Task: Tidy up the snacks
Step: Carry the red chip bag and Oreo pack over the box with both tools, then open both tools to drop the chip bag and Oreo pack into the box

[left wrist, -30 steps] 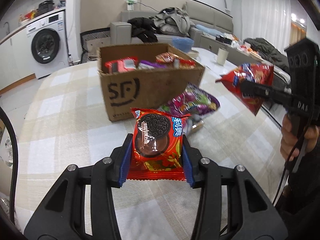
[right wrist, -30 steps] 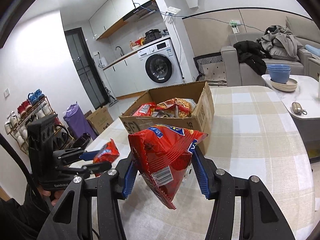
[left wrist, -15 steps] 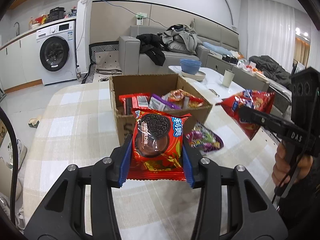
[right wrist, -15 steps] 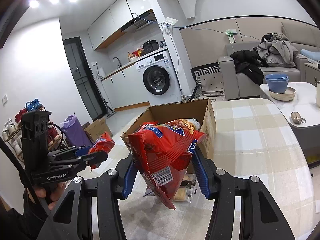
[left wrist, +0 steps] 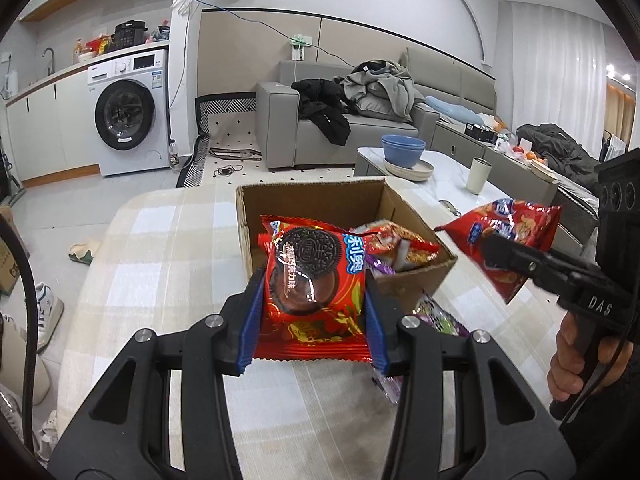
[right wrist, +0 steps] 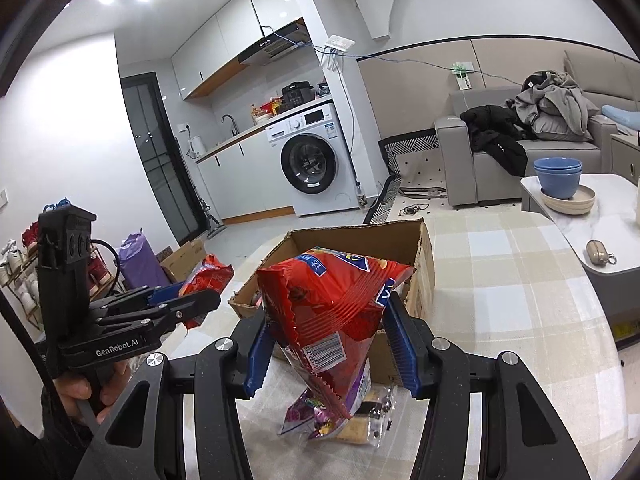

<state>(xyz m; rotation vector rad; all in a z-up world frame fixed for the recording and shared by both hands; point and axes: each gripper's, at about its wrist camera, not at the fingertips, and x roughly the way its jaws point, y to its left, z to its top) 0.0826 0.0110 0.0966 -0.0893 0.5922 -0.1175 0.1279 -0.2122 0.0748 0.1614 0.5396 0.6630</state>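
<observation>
Left gripper (left wrist: 314,314) was clenched on a red Oreo packet (left wrist: 314,276), blue pads pressed to both its side edges, packet held flat above the checked tablecloth (left wrist: 168,264). Right gripper (right wrist: 332,344) was clamped on a red chip bag (right wrist: 336,304), the bag tilted, barcode corner hanging down. A hand (left wrist: 576,364) gripped that tool's handle at the right.

On the cloth under and just beyond the claws lay a purple candy bag (right wrist: 308,410) with a clear-wrapped snack (right wrist: 368,416) beside it.

Farther off stood the open cardboard box (left wrist: 320,200), several packets already inside; both held snacks hung near its near rim, not in it.

Far: blue bowls (left wrist: 402,150) on a side table, grey sofa (left wrist: 360,120), washing machine (left wrist: 128,112) at the left.
</observation>
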